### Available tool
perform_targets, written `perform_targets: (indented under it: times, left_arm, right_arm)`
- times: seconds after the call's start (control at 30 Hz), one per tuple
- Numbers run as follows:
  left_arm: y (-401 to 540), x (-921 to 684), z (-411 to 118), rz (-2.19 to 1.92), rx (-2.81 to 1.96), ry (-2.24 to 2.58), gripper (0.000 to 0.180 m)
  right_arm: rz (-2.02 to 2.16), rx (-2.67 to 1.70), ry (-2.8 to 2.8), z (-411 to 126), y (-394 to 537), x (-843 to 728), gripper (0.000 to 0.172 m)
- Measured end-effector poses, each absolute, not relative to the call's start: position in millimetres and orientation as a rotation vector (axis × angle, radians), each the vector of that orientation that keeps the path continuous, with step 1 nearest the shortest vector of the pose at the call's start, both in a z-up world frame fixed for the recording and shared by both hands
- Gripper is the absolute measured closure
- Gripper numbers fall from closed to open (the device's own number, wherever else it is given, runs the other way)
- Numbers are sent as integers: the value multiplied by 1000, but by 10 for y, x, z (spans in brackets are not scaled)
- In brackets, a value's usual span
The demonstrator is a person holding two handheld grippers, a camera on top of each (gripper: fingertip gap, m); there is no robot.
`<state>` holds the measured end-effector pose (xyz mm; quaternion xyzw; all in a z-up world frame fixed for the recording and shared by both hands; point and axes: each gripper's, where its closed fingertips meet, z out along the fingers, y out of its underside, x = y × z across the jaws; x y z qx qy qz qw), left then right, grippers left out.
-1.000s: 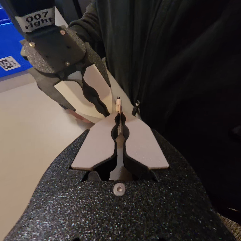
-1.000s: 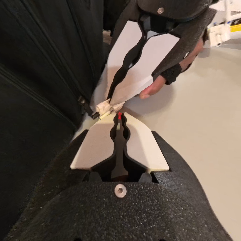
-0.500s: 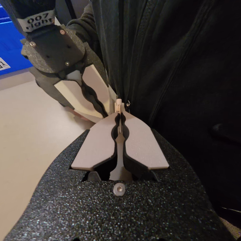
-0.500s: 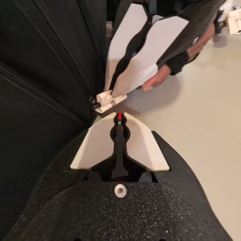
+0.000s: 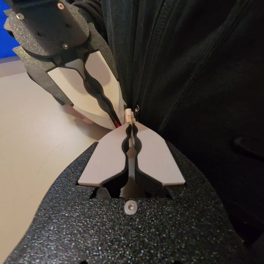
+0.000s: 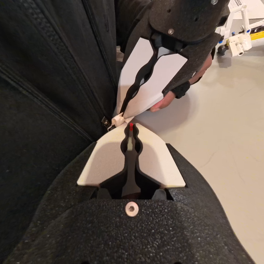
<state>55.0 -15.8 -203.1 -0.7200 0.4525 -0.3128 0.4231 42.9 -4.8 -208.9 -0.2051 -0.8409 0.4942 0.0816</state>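
Left gripper [image 5: 131,125]: I pinch a small white connector [image 5: 128,115] at frame centre, its end kept exposed.
Right gripper [image 6: 131,125]: I clamp red-and-black wires [image 5: 116,121], tip angled toward it.

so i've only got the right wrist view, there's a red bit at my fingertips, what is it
Observer: In the left wrist view it is the end of a red wire, running with a black wire between the right gripper's fingers.
Operator: and how's the left one holding that white plug
Observer: The left gripper pinches only the thin rear part of the white plug. The body sticks out past the fingertips.
Operator: anything behind my gripper
Observer: A blue surface stands beyond the table, at its far edge.
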Motion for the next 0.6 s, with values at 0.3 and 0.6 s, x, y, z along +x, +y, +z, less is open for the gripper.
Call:
perform_targets:
  times: [0.3, 0.6]
  left_arm:
    - [-257, 595, -1949, -907, -1779, 1114, 179]
    - [-262, 569, -2003, -839, -1807, 1117, 178]
  right_arm:
    - [1516, -562, -2514, -2073, -194, 433, 167]
    - [1558, -600, -2573, -2091, -196, 476, 167]
